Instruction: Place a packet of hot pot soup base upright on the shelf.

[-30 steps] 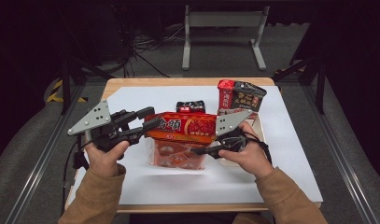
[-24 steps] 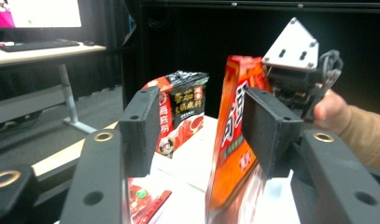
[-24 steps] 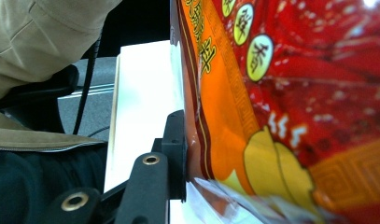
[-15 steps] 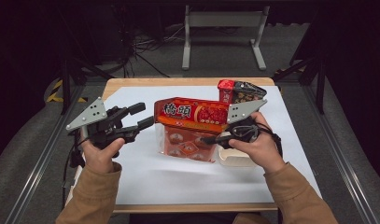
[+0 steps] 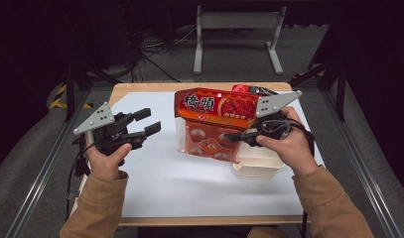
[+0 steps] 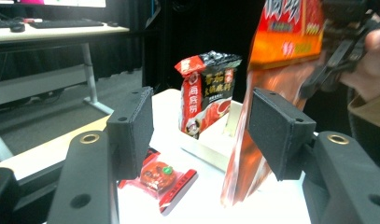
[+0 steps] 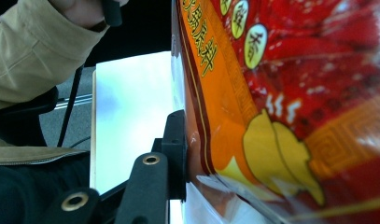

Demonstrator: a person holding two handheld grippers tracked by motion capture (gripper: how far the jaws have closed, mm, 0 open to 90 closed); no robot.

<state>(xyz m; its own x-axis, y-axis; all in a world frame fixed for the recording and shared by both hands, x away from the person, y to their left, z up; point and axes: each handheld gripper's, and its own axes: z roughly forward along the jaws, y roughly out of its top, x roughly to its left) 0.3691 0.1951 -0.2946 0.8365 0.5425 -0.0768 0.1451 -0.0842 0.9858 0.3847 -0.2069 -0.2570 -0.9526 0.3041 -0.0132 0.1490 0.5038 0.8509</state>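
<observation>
right tongs (image 5: 232, 137) grip the red snack bag (image 5: 214, 121), raised above the worktop (image 5: 189, 183). left tongs (image 5: 150, 122) have just been opening, nothing between them.

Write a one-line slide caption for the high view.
Right gripper lifts a large red snack bag above the white tray; left gripper stands open, empty.
</observation>
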